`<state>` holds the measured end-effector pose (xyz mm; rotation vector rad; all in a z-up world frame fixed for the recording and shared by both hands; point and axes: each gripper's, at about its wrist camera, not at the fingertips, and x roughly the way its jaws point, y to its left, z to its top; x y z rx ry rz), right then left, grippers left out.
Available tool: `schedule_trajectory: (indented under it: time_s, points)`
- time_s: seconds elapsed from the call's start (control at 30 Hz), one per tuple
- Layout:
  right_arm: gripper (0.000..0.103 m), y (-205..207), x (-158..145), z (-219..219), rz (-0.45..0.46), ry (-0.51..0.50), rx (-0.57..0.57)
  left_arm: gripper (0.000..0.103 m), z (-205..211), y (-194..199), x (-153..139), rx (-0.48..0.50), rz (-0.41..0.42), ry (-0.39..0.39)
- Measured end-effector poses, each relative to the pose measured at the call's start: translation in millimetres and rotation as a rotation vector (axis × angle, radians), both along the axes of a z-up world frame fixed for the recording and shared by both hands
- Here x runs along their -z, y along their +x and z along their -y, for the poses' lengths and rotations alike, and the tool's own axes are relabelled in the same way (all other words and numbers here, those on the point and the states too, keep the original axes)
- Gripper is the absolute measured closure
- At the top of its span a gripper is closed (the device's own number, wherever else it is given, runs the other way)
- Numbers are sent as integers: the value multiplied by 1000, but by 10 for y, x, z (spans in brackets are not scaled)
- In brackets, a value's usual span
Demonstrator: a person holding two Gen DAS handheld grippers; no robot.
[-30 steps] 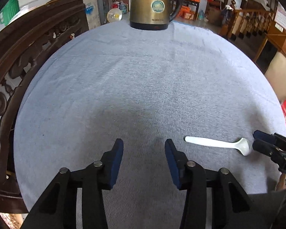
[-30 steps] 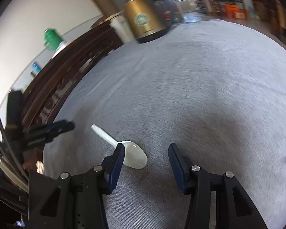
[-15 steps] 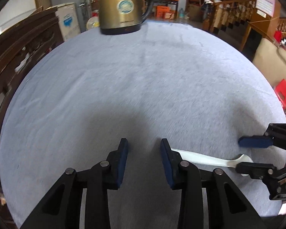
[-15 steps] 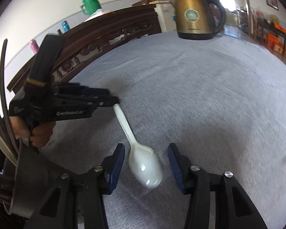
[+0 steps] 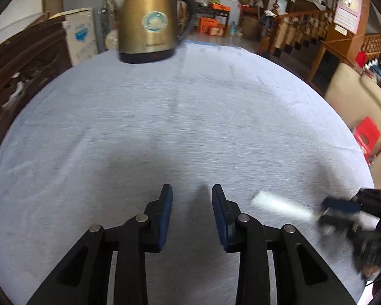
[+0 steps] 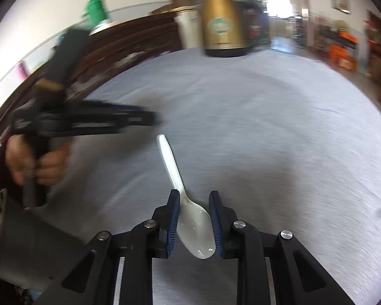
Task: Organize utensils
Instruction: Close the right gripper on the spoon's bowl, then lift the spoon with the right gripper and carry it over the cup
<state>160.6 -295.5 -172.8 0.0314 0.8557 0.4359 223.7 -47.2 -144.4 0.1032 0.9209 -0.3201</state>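
A white plastic spoon [image 6: 195, 228] lies on the grey-blue tablecloth [image 6: 266, 139], its handle pointing away. My right gripper [image 6: 194, 195] straddles the bowl; its jaws are closing and both blue pads touch the bowl's sides. In the left wrist view the spoon [image 5: 279, 206] is a blurred white bar at the lower right, with the right gripper [image 5: 340, 211] at its far end. My left gripper [image 5: 190, 190] hovers over bare cloth left of the handle tip. Its jaws are closing with nothing between them. From the right wrist view, the left gripper [image 6: 139, 119] reaches in from the left, held by a person's hand [image 6: 38, 162].
A brass electric kettle [image 5: 149, 20] stands at the table's far edge. Dark carved wooden furniture [image 5: 17, 71] runs along the left side. A dark container [image 6: 25, 241] sits at the lower left of the right wrist view. A red stool [image 5: 367, 133] stands beyond the right edge.
The right gripper has slid over the spoon's bowl and narrowed its jaws onto it. The left gripper has moved toward the kettle and to the right, and its jaws have narrowed a little.
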Motion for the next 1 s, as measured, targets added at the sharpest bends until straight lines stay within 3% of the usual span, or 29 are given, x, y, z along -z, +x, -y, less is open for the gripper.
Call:
schedule_trajectory:
  time_s: [0.1,0.17,0.23,0.3,0.43,0.5,0.63,0.8,1.0]
  points:
    - [76,45,10,224,-65,74,132,70,-119,-24,-13,-25,-2,-9]
    - [74,1,-6,215,-87,91,131,70,-149,-70,-17,-27,2,-7]
    - [62,-69,-21,133,-89,62,85,70,-175,-131,-18,-24,-2,-12]
    - [40,-146,-30,56,-74,23,51,70,-191,-201,-21,-23,-7,-16]
    - [42,-286,-15,-57,-27,-69,38,70,-229,-345,-23,-27,-17,-37]
    - [70,-286,0,-75,-4,-129,73,70,-269,-423,-31,-36,-20,-47]
    - [70,-355,-11,-21,18,-125,118,70,-350,-622,-73,-52,-36,-69]
    - [70,-667,-182,24,79,-116,169,70,-386,-900,-141,-41,-53,-7]
    - [70,-1049,-491,105,175,-97,246,70,-543,-1151,-446,-102,12,6]
